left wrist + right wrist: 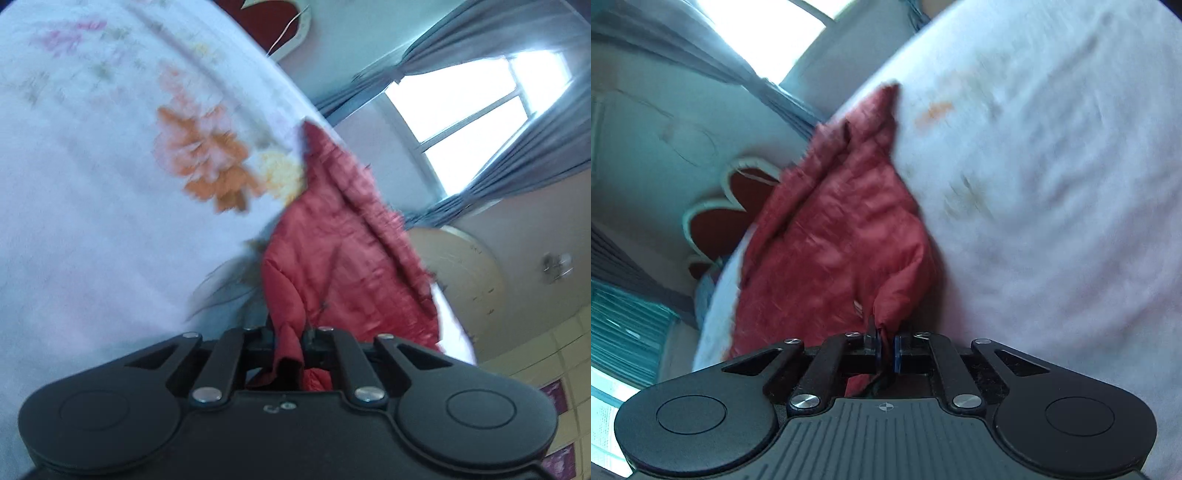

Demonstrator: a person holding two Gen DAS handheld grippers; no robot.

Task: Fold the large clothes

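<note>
A red quilted garment lies on a white floral bedsheet. My left gripper is shut on a bunched edge of the garment, which hangs through the jaws. In the right wrist view the same red garment stretches away from my right gripper, which is shut on another pinched edge of it. The white sheet fills the right of that view. Both views are tilted and blurred.
A window with grey-blue curtains is on the wall. A round beige panel and yellow tiled wall are at the right. A red and white headboard shape stands beyond the bed.
</note>
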